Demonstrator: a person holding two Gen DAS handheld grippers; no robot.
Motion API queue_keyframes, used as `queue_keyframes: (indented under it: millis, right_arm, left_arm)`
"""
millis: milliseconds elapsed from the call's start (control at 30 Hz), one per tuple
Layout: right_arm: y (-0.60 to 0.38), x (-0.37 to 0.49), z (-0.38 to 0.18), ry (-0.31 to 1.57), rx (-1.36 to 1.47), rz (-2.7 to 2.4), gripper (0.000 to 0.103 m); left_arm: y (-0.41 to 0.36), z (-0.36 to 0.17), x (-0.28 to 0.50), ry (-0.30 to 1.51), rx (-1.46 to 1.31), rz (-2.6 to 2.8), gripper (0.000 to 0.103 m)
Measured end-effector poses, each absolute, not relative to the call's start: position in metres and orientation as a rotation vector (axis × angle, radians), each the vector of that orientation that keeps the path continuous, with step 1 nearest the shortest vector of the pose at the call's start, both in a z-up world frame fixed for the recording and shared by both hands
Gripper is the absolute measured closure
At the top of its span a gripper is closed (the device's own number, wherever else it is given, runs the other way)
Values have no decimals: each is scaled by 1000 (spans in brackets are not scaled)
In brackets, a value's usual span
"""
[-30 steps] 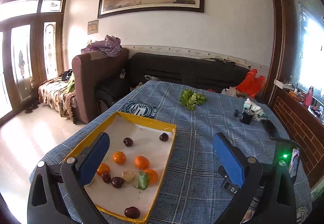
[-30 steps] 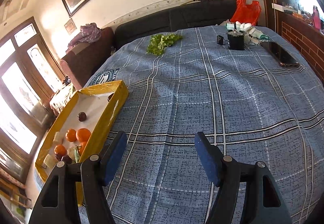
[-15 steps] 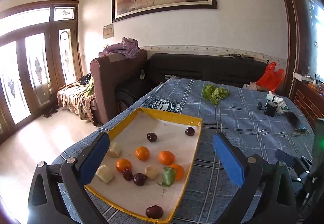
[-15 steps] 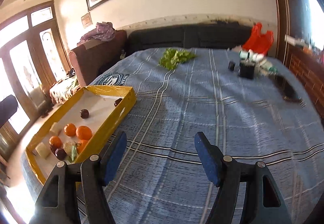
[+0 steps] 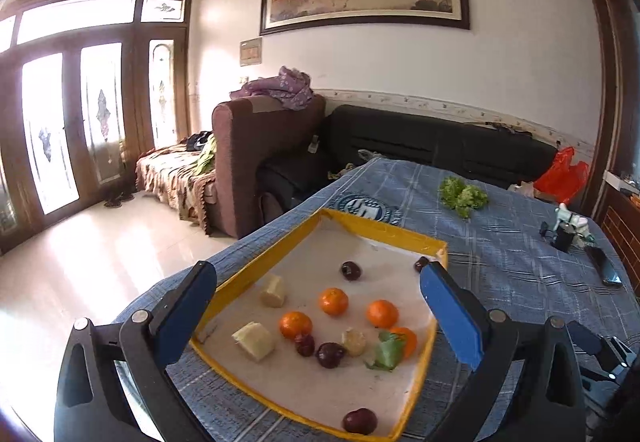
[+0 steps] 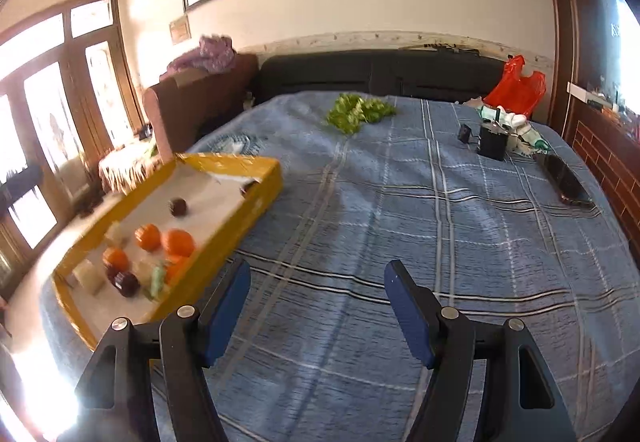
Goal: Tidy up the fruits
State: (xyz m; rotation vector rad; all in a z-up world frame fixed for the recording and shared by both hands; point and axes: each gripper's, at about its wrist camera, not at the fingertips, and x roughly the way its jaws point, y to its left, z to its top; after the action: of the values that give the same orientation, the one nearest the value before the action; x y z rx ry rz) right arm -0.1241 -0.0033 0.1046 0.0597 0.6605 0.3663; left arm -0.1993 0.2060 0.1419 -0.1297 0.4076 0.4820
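A yellow tray [image 5: 384, 233] with a white liner lies on the blue plaid cloth. It holds several oranges [image 5: 333, 301], dark red fruits [image 5: 351, 270], pale chunks [image 5: 254, 340] and a green piece [image 5: 387, 351]. My left gripper [image 5: 316, 320] is open and empty, held above the tray's near half. My right gripper [image 6: 318, 308] is open and empty over bare cloth to the right of the tray [image 6: 240, 218], where the oranges [image 6: 177, 242] also show.
A bunch of green lettuce [image 5: 462, 195] lies at the far side of the table [image 6: 358, 113]. A black box [image 6: 493, 142], white items and a phone [image 6: 566, 182] sit at the far right. Sofas stand behind; the table's left edge drops to the floor.
Both grippers have swung left, so the tray sits more centred in the left view and larger in the right view. Both stayed open. The fruit has not moved.
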Motion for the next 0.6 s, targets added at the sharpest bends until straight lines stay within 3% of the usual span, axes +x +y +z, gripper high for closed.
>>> queue_keyframes:
  millis: [600]
  right_arm:
    - [25, -162, 112, 647, 50, 328, 26]
  left_arm:
    - [223, 115, -209, 565, -190, 448, 1]
